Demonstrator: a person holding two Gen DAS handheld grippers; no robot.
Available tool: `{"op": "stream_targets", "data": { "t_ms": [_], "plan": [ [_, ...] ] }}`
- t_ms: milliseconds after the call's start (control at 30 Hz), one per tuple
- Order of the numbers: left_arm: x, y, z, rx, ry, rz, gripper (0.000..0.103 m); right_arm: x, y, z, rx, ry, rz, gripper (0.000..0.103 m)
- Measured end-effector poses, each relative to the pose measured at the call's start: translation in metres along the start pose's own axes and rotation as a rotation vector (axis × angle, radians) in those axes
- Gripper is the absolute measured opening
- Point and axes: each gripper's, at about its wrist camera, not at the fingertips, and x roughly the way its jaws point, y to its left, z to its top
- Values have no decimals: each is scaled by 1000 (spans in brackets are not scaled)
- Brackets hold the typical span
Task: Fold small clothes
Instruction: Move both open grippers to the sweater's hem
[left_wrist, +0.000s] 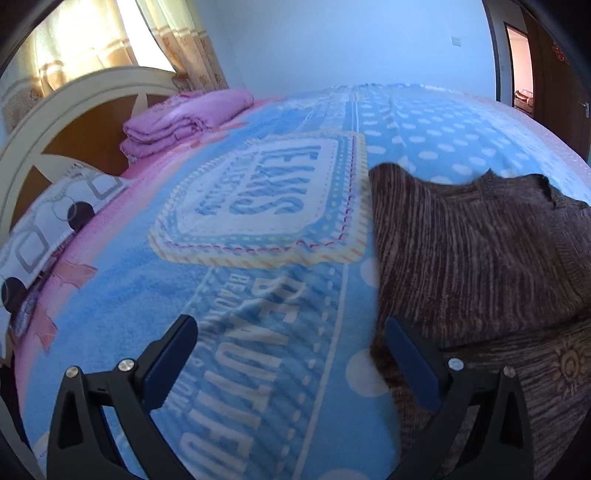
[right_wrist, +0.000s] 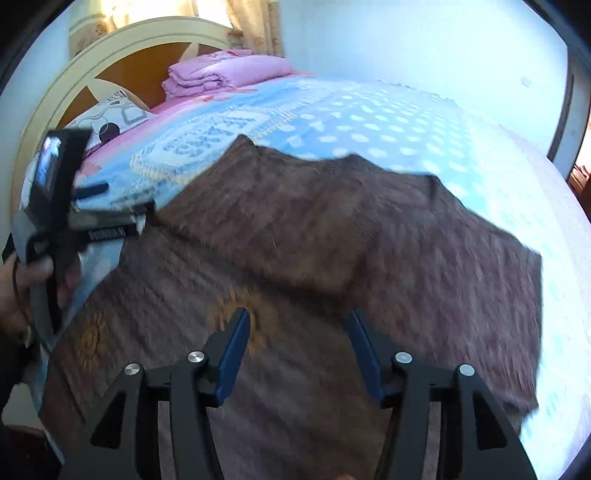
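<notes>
Cream arched wooden headboard (right_wrist: 110, 44): far left, behind the work area; a fixed limit on that side.

Patterned white pillow with grey squares and dark circles (left_wrist: 55, 218): lies against the headboard, well apart from the garment.

Folded pink quilt stack (left_wrist: 177, 118): parked at the head of the bed, apparently to keep the middle free.

Blue fleece blanket with white dots and lettering (left_wrist: 258, 295): the folding surface; broad open room to the left and beyond the garment.

Left gripper (left_wrist: 291, 354): jaws wide, holding nothing; hovers over blanket at the garment's left edge, probably placed to take that edge.

Brown ribbed knit sweater with orange sun motifs (right_wrist: 314, 229): spread flat mid-bed, its upper part seemingly laid over the lower; far edge uneven.

Right gripper (right_wrist: 299, 339): jaws wide, empty, above the sweater's middle. The sweater's right edge lies near the bed's side, so room there is tighter.
</notes>
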Motion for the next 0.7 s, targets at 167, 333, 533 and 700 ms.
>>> {"op": "stream_targets", "data": {
  "t_ms": [167,333,533,700],
  "plan": [
    [-38,-6,-5,3,-37,-67,103,-22,-14,-30,42,-4,-45,58],
    [-66,-14,-18,28,-49,-127,103,-42,-18,-52,90,-23,-58,63],
    [-76,-12,-43,42,-32,-142,103,-61,-20,-84,130,-22,-72,64],
    [-83,-8,-64,47,-6,-151,103,-67,-18,-106,140,3,-93,64]
  ]
}}
